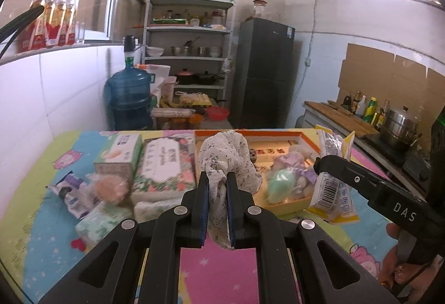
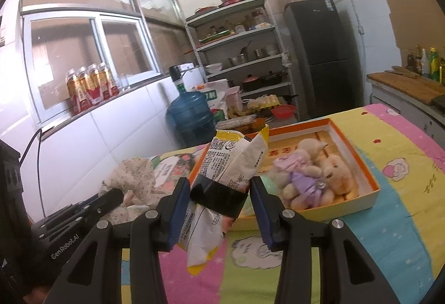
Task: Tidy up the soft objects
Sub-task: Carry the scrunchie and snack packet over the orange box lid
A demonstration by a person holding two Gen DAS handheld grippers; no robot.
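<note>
Floral cloth [image 1: 228, 162] sits clamped in the left gripper [image 1: 217, 178]; the right gripper [image 2: 219, 187] pinches a snack packet [image 2: 222, 164] before the orange-rimmed box [image 2: 372, 187] of plush toys [image 2: 314, 178].

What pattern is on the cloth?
White cloth with small dark floral print; clearest in left wrist view.

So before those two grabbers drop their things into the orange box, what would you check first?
1. Left gripper has firm hold of the floral cloth: ok, pinched between shut jaws.
2. Right gripper holds the white and yellow packet: ok, gripped at its black band.
3. Orange-rimmed box within view ahead: ok.
4. Free space in the box: ok at its far end; plush bears fill the near end.
5. Cloth's hanging tail clear of the tabletop: cannot tell.
6. Grippers clear of each other: ok, apart.
</note>
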